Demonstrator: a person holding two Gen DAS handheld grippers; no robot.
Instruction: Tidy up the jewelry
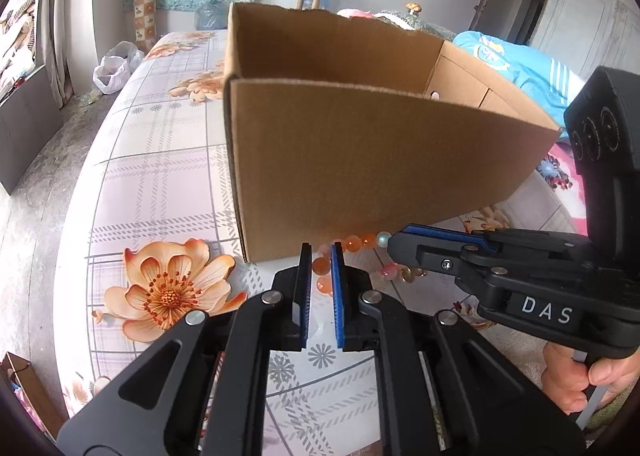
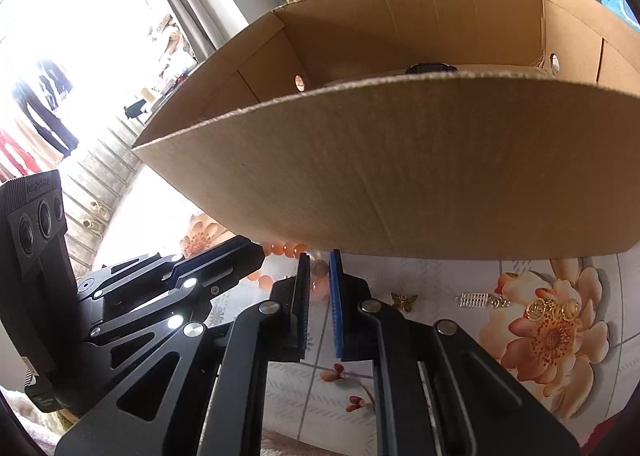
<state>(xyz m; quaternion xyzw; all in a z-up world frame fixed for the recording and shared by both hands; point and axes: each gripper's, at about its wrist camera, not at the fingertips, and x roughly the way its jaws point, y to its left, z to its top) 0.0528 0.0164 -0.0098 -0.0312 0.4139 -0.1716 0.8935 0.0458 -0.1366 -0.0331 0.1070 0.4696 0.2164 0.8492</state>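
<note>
A string of orange beads (image 1: 352, 243) with a pearl-white bead lies on the flowered cloth, right against the front wall of an open cardboard box (image 1: 360, 155). My left gripper (image 1: 321, 256) is narrowed onto an orange bead of that string. My right gripper (image 1: 390, 242) comes in from the right, its tip at the pearl end. In the right wrist view the right gripper (image 2: 319, 258) pinches a pale bead, the left gripper (image 2: 256, 252) sits just to its left over the orange beads (image 2: 284, 248), and the box (image 2: 400, 175) fills the top.
A gold butterfly charm (image 2: 404, 302), a silver charm (image 2: 480, 300) and gold rings (image 2: 554, 310) lie on the cloth to the right. A dark item (image 2: 430, 67) sits inside the box. A white bag (image 1: 114, 65) lies far left, a blue garment (image 1: 520, 67) behind the box.
</note>
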